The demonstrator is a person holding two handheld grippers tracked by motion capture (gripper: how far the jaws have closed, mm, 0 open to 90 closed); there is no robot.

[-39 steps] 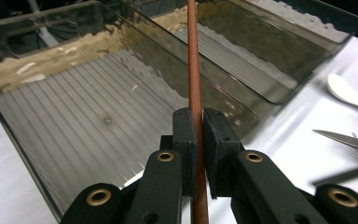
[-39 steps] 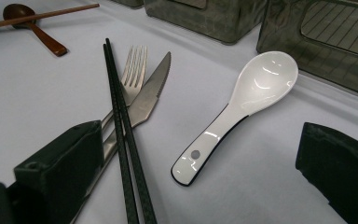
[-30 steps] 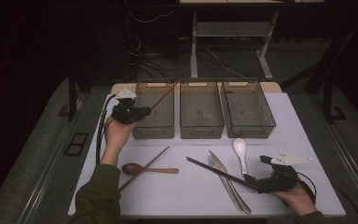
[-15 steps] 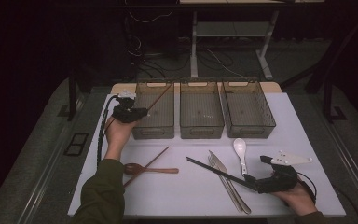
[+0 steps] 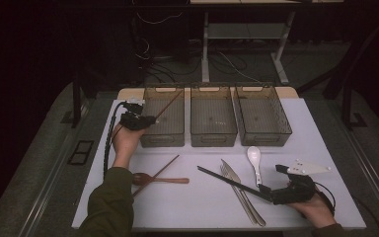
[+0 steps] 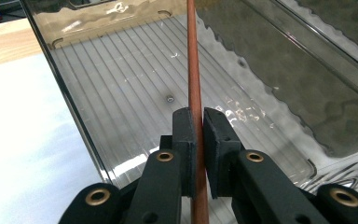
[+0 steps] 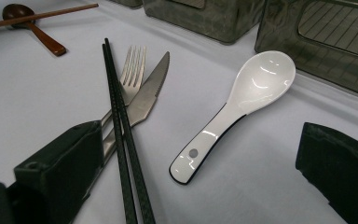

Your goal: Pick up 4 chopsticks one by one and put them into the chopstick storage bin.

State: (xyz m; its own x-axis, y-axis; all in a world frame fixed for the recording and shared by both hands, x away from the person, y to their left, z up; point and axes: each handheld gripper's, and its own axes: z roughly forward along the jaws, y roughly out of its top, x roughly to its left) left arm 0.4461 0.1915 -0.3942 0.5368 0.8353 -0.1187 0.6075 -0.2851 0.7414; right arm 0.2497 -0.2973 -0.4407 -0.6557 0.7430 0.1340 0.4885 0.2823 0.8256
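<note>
At twelve o'clock, three bins (image 5: 214, 140): left one gets the first piece; middle and right look bare.
Table (image 5: 197, 207), centre to three o'clock: black chopsticks (image 7: 121, 126), fork (image 7: 128, 74), knife (image 7: 144, 100), white spoon (image 7: 235, 109) unsorted.
Seven o'clock: wooden spoon (image 5: 153, 179), loose brown chopstick (image 5: 160, 170) waiting.
Left gripper (image 6: 199, 140): jaws clamped on a brown chopstick (image 6: 194, 70) over left bin.
Right gripper (image 7: 196, 186): jaws wide apart, holding nothing.
Progress, judged: barely begun.
</note>
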